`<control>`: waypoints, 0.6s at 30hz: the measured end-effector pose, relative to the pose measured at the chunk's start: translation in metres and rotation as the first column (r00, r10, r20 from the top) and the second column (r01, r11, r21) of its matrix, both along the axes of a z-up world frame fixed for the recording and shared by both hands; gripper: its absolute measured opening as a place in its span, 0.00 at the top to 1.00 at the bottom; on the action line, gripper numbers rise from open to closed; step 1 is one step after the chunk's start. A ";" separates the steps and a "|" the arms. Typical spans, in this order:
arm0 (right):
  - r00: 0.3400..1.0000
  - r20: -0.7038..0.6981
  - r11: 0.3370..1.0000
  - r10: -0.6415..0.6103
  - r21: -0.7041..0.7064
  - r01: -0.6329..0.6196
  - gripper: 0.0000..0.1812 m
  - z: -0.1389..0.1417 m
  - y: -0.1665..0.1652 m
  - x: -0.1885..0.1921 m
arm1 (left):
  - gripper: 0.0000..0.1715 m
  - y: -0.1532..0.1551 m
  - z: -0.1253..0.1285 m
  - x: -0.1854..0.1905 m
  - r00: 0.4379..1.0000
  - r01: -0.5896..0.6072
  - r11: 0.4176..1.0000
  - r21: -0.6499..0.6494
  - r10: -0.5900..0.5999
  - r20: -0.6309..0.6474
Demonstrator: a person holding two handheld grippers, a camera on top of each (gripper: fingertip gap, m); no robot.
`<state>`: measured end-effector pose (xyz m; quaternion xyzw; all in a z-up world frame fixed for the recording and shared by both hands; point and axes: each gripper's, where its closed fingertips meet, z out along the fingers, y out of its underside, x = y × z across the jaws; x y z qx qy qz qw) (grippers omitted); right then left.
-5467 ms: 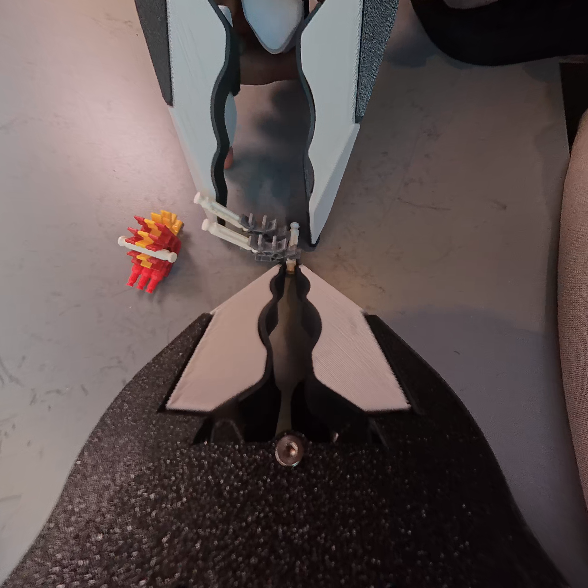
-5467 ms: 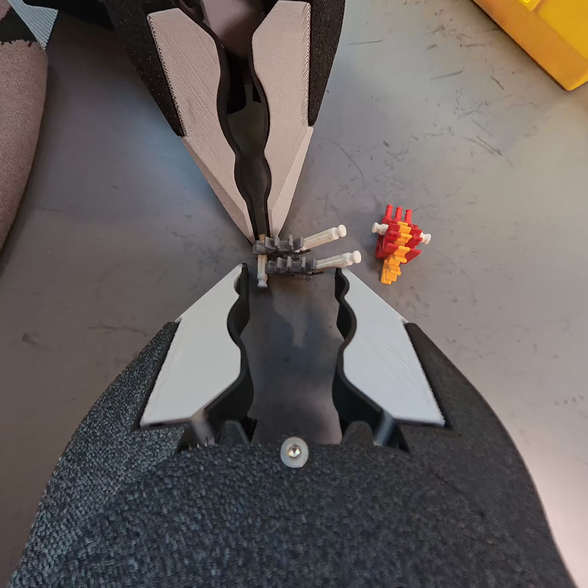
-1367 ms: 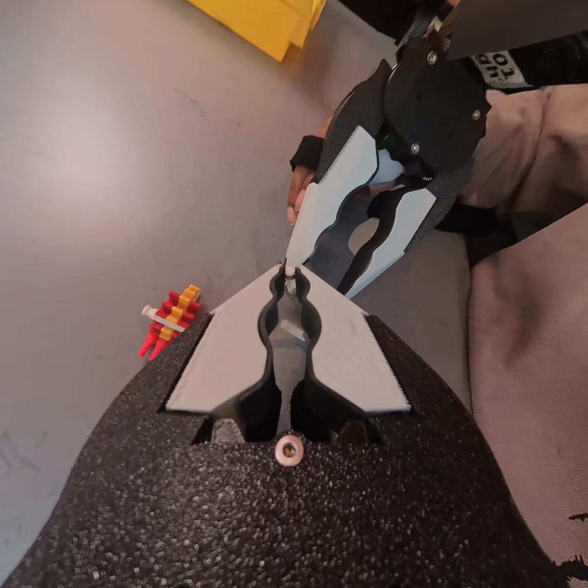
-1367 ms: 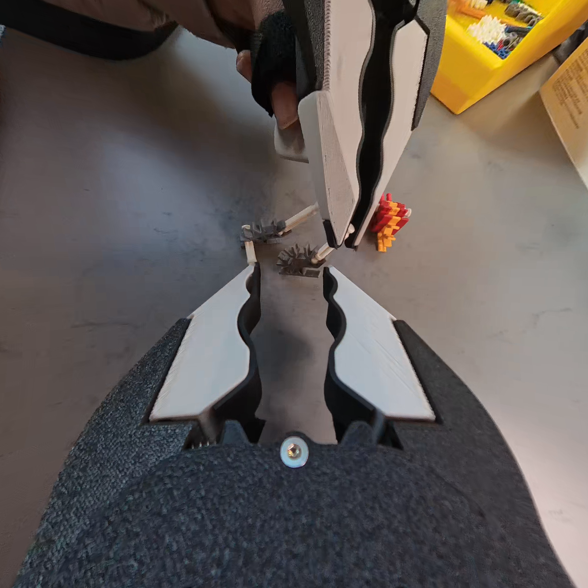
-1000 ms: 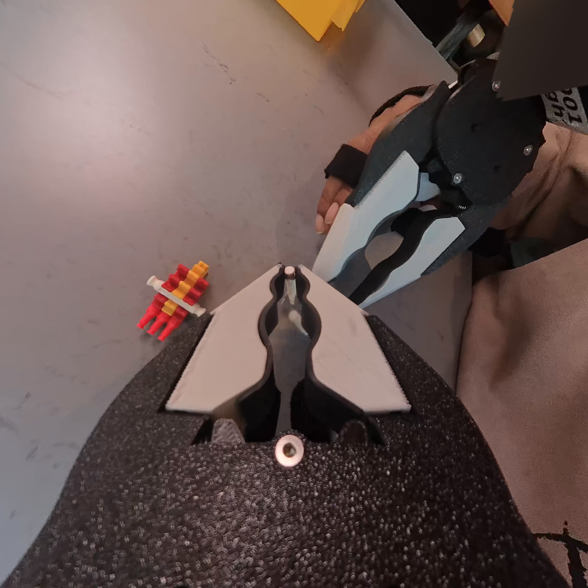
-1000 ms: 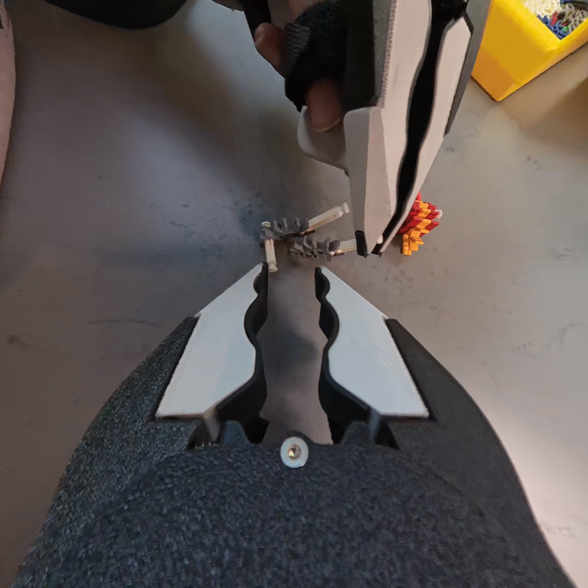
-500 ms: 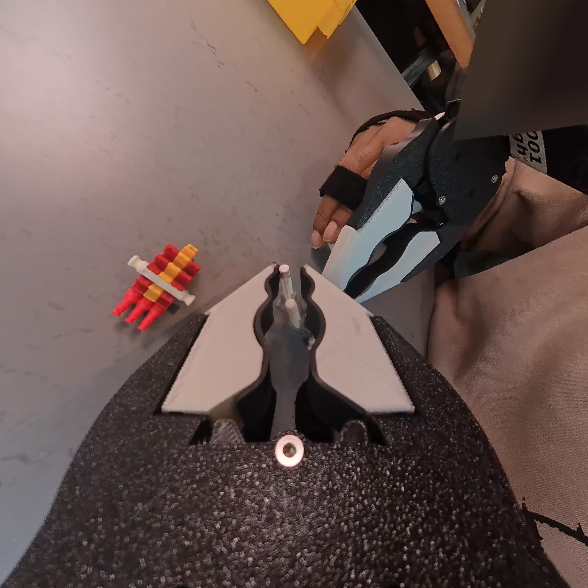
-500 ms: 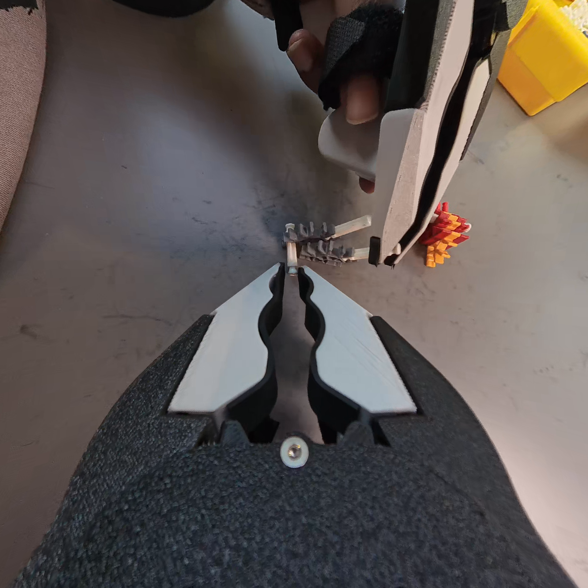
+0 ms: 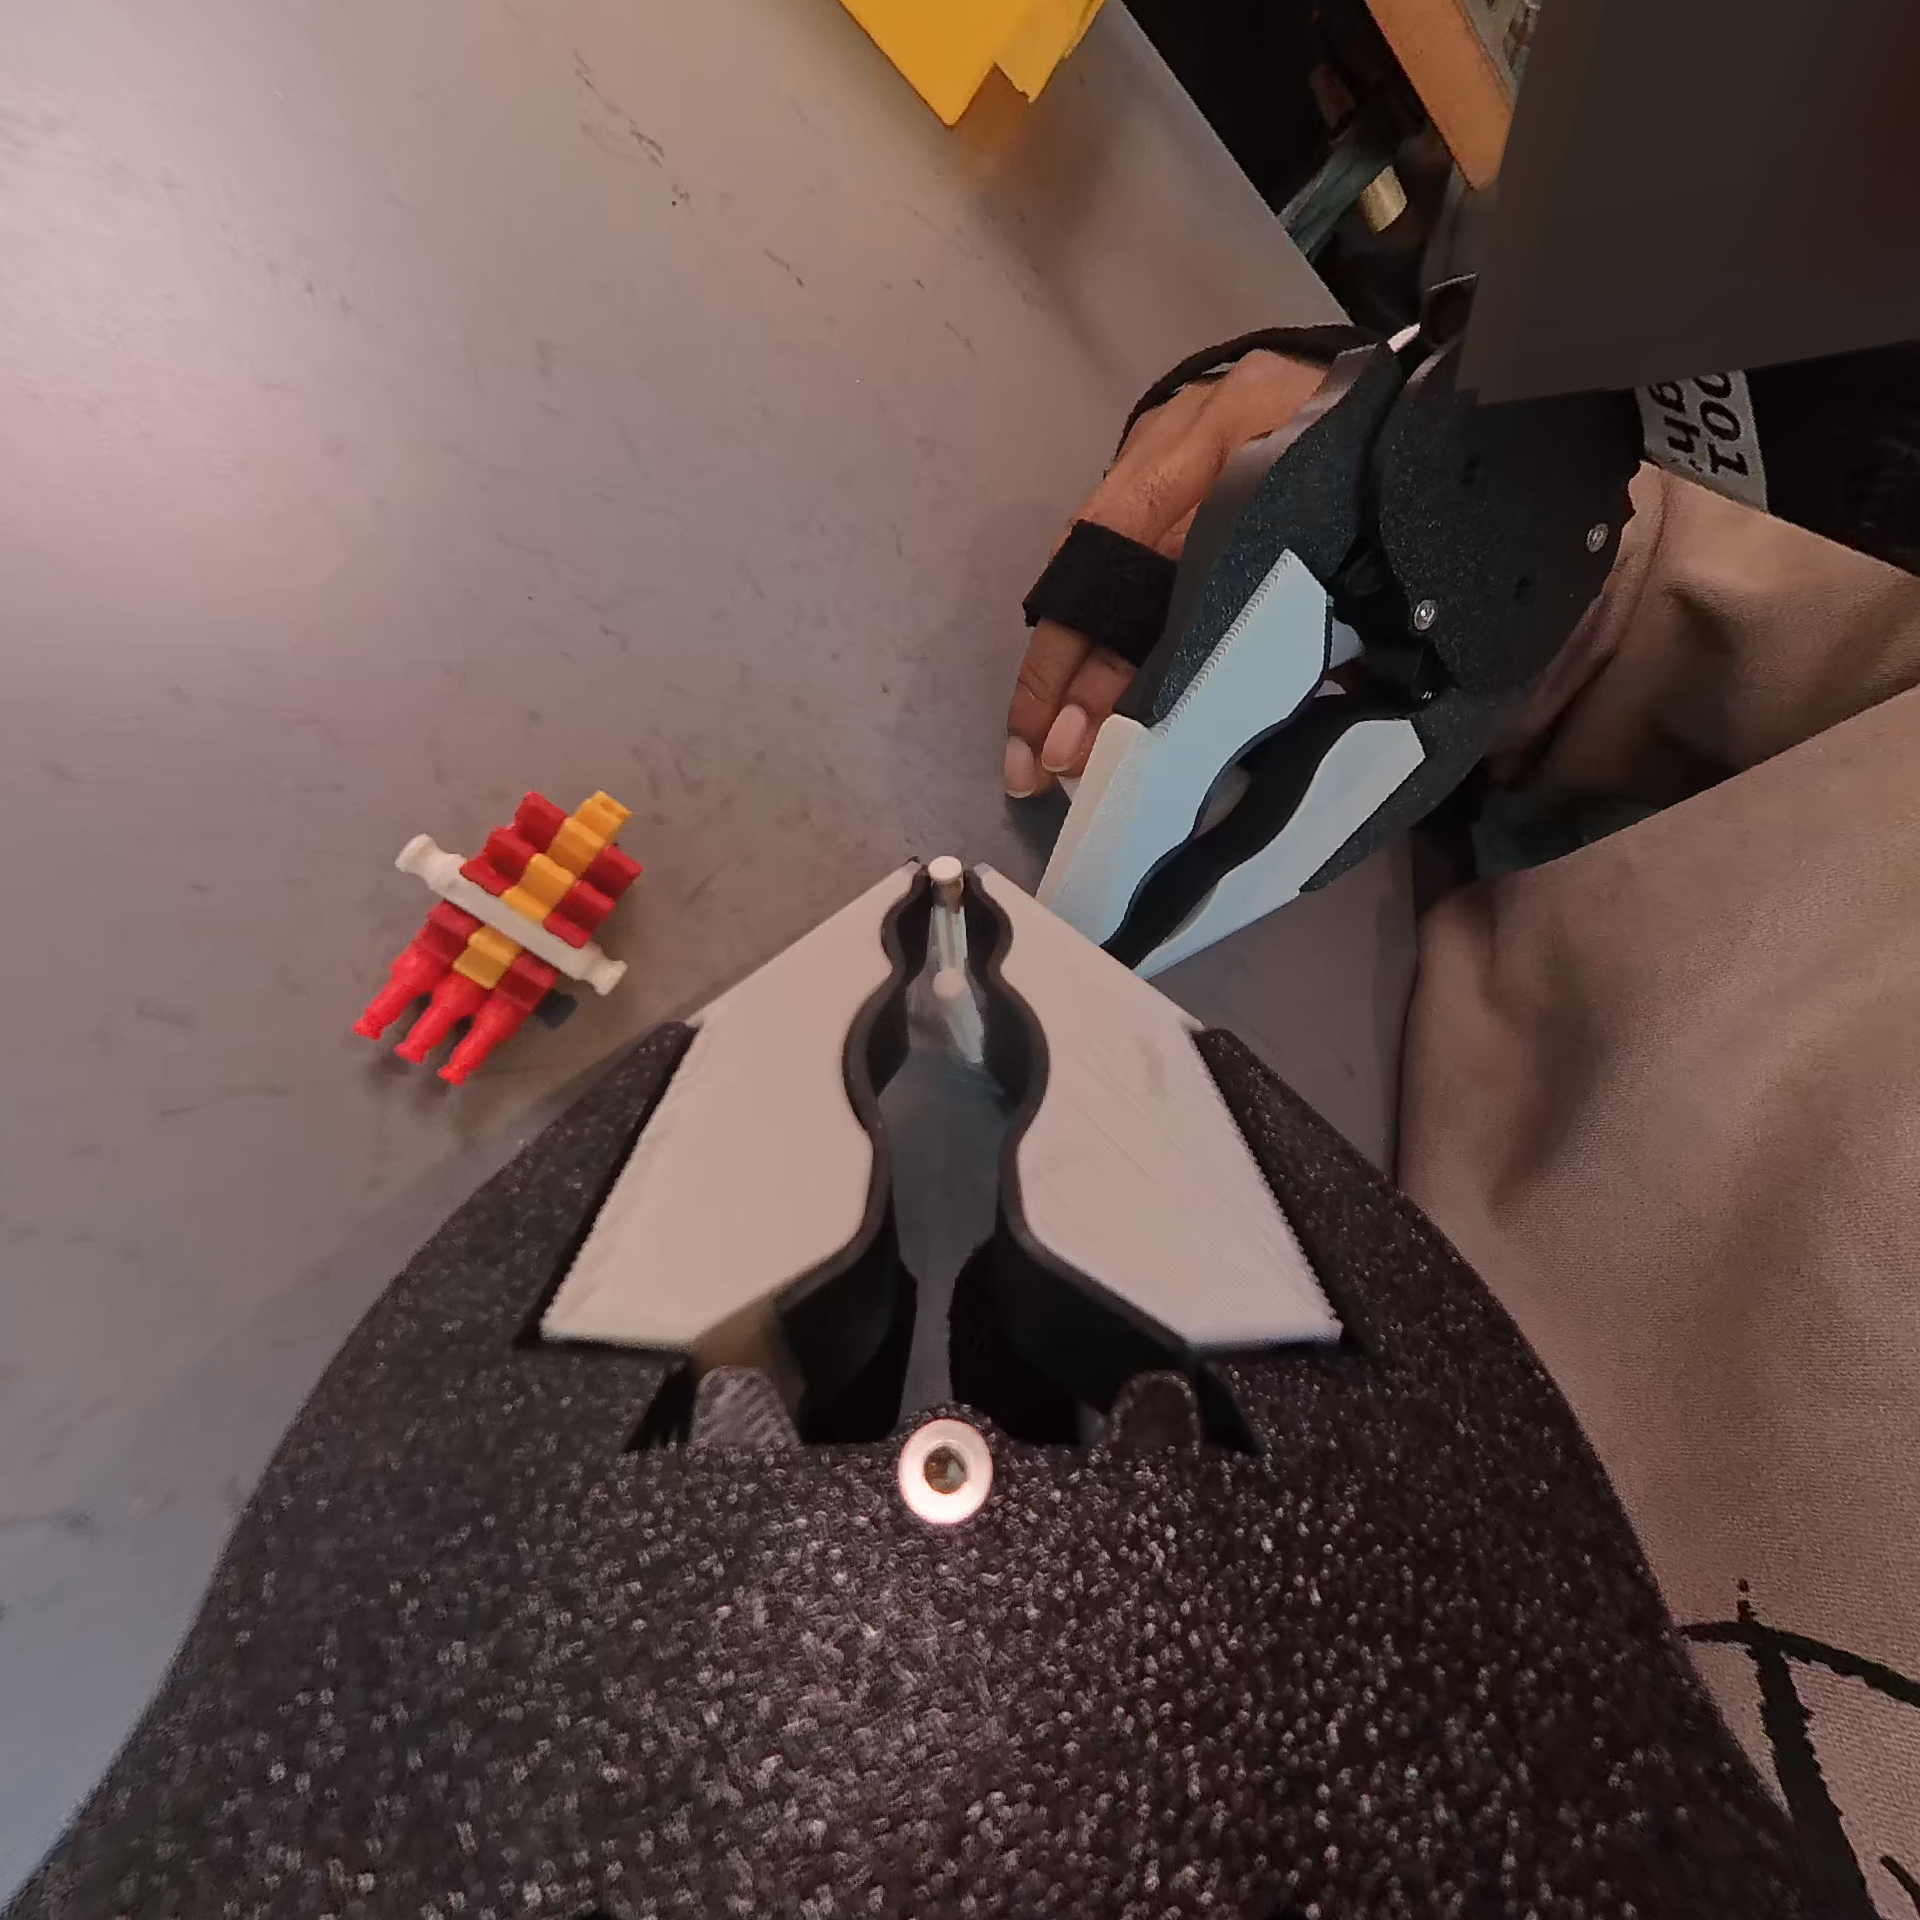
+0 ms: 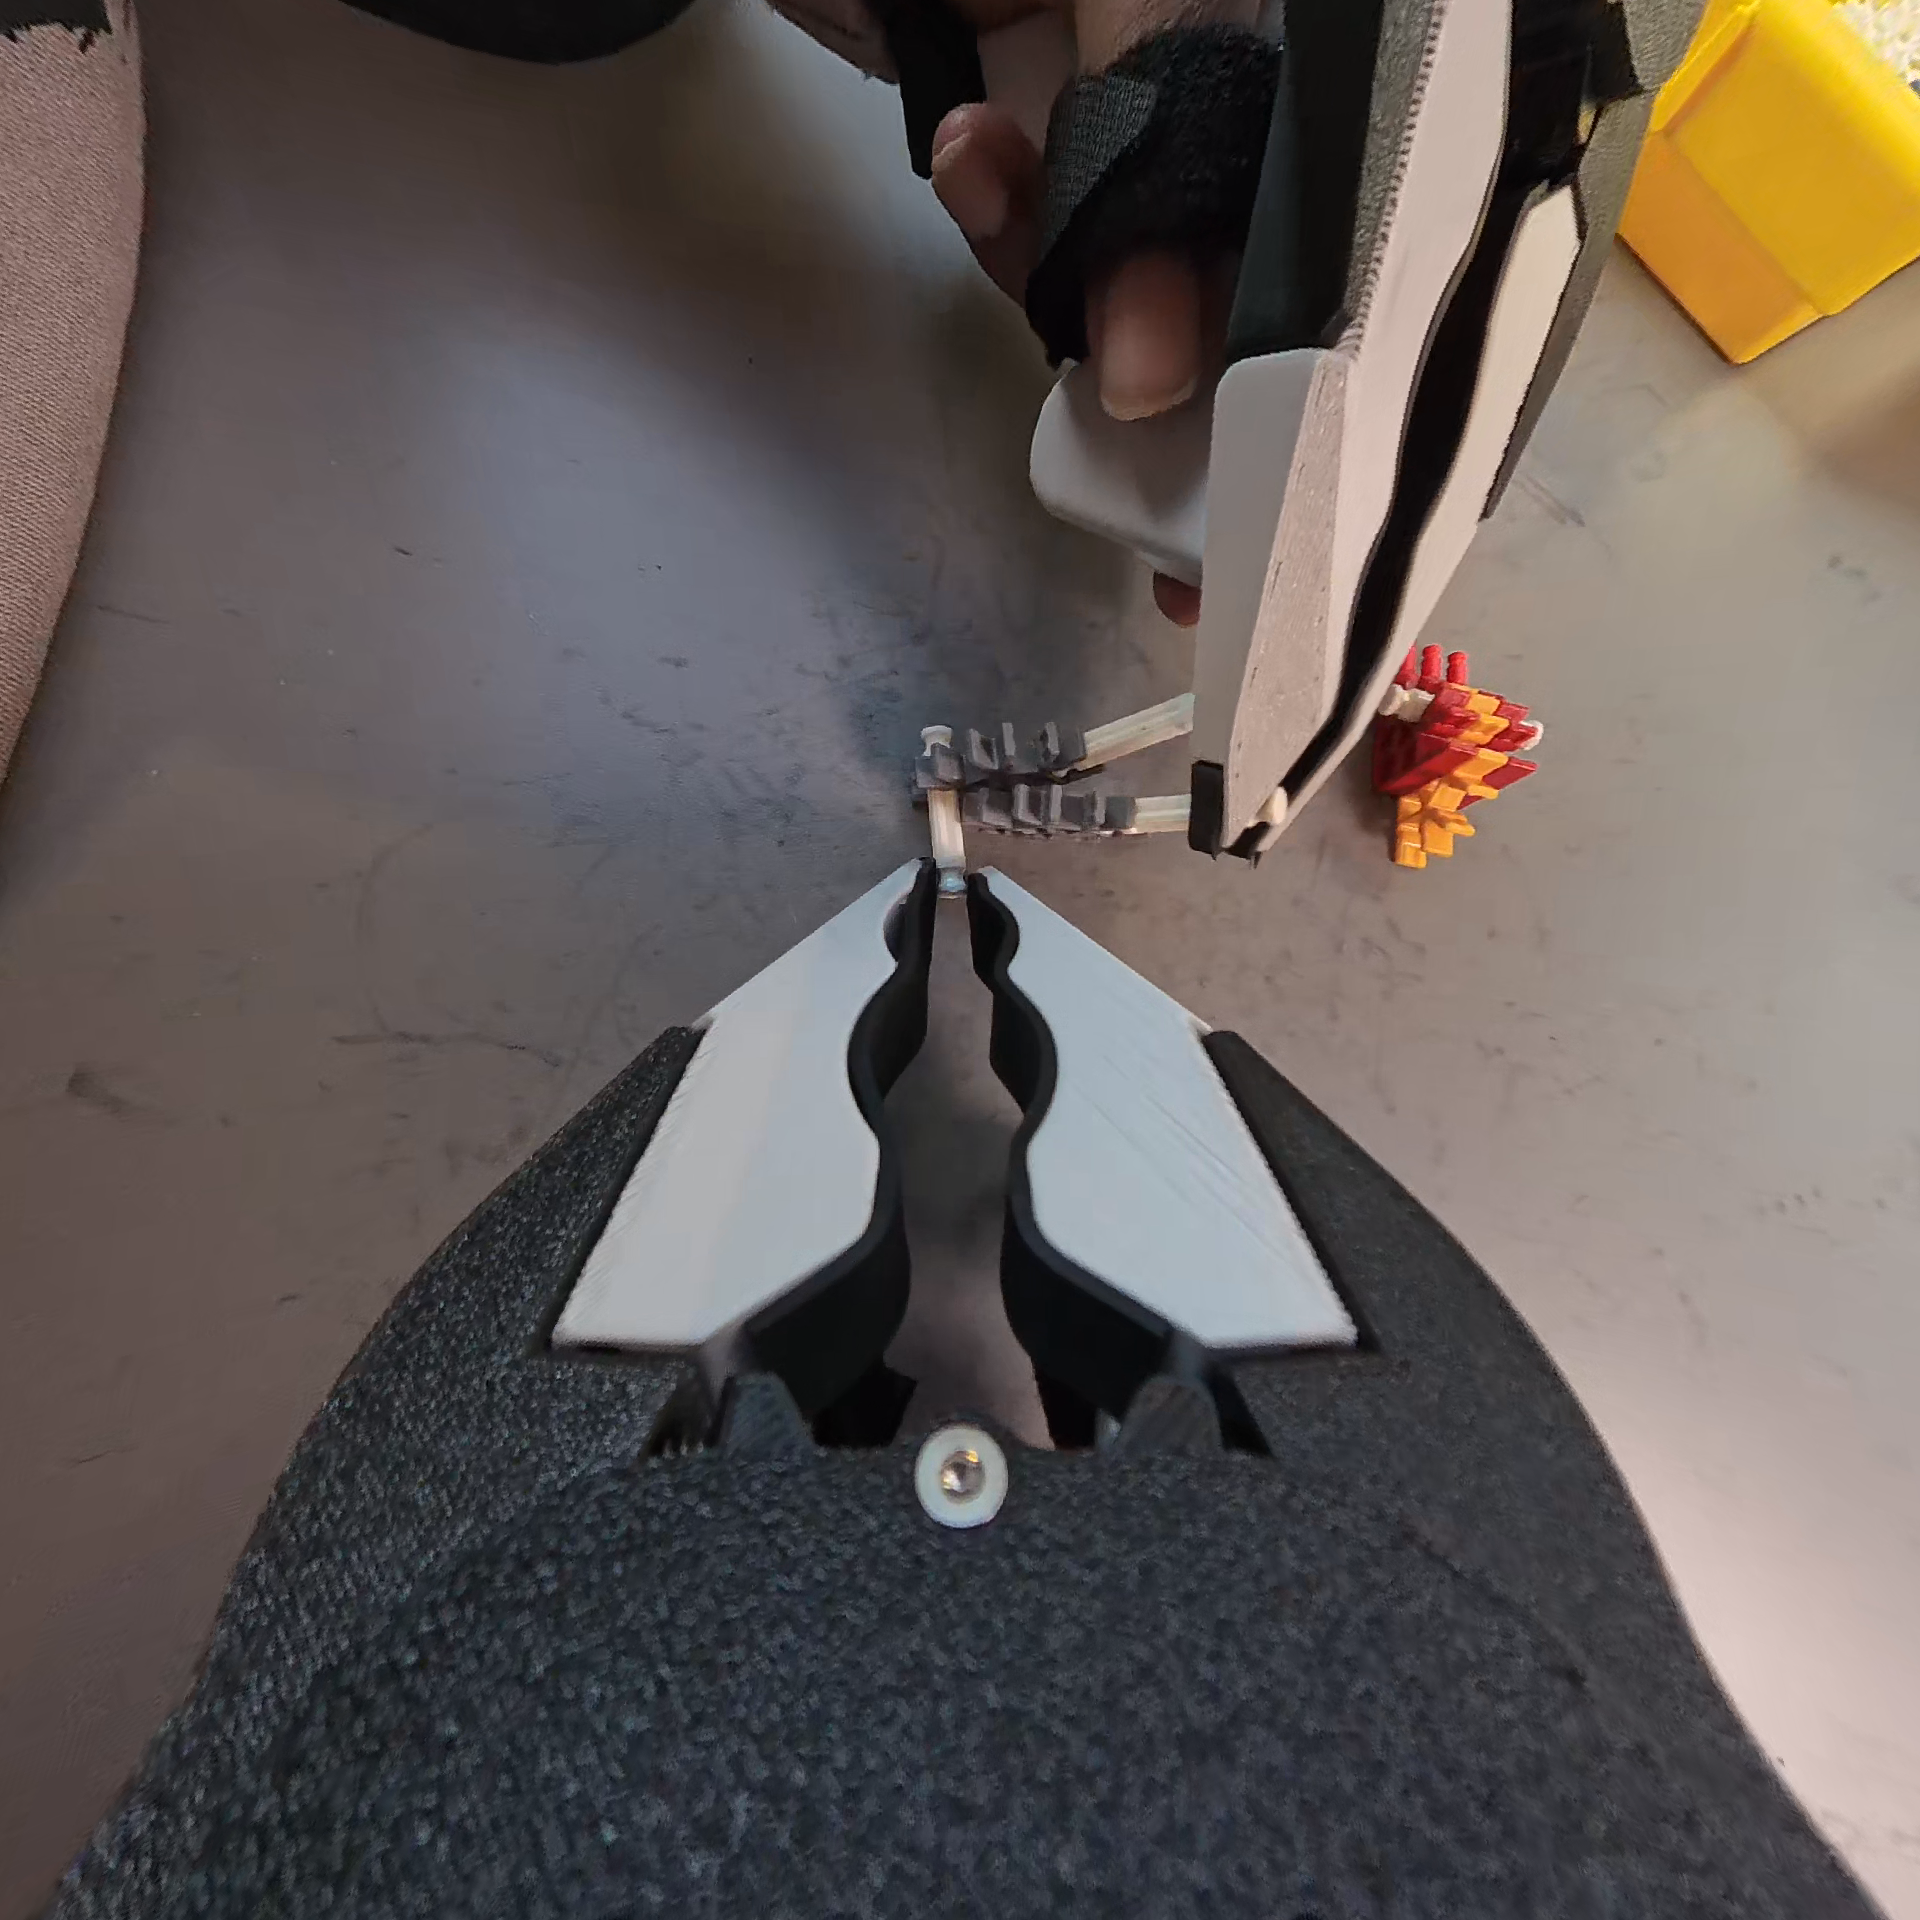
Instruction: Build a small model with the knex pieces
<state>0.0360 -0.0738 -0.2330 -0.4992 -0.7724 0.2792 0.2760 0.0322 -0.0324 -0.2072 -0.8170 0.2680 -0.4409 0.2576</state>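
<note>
1. Desk (image 10: 436, 582): grey, scuffed surface that carries everything. A person's tan clothing lies along its edge at the right of the left wrist view.
2. Yellow bin (image 10: 1766, 208): at the desk's far corner in the right wrist view, well apart from the small parts; a yellow corner (image 9: 966, 52) also shows at the top of the left wrist view.
3. Left gripper (image 9: 943, 871): jaws pressed nearly together, pinching the end of a white pin (image 9: 948, 914) of the grey piece; a second white pin end shows in the gap just behind it. In the right wrist view this gripper (image 10: 1242, 831) comes down from the upper right, tips on the end of the nearer pin, a gloved hand (image 10: 1122, 260) behind it.
4. Right gripper (image 10: 948, 881): jaws drawn close, tips pinching the short white cross pin at the grey piece's other end. In the left wrist view it (image 9: 1101, 925) sits just right of the left gripper's tips, held by a hand (image 9: 1122, 582) with a black finger strap.
5. Grey piece (image 10: 1023, 784): two rows of grey toothed blocks threaded on two long white pins, side by side, joined by the cross pin; it spans between the two grippers, at or just above the desk – cannot tell which.
6. Red-and-yellow block cluster (image 9: 509, 925): lies on the desk with one white pin across it, left of the left gripper, untouched; in the right wrist view (image 10: 1449, 769) it sits just beyond that gripper's tips.
</note>
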 end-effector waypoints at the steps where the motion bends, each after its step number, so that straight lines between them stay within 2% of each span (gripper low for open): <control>1: 1.000 0.000 1.000 -0.003 -0.005 0.003 0.98 0.000 0.000 0.000 | 0.97 0.001 0.000 0.000 1.000 -0.010 1.000 0.005 0.010 0.001; 5: 0.999 0.001 0.999 -0.039 -0.026 0.039 0.98 0.002 0.002 0.000 | 0.97 0.004 0.004 0.000 0.997 -0.072 0.997 0.018 0.072 0.037; 18: 0.997 0.023 0.996 -0.075 -0.040 0.076 0.98 -0.001 0.002 0.002 | 0.97 -0.003 0.001 -0.002 0.993 -0.113 0.993 0.017 0.113 0.043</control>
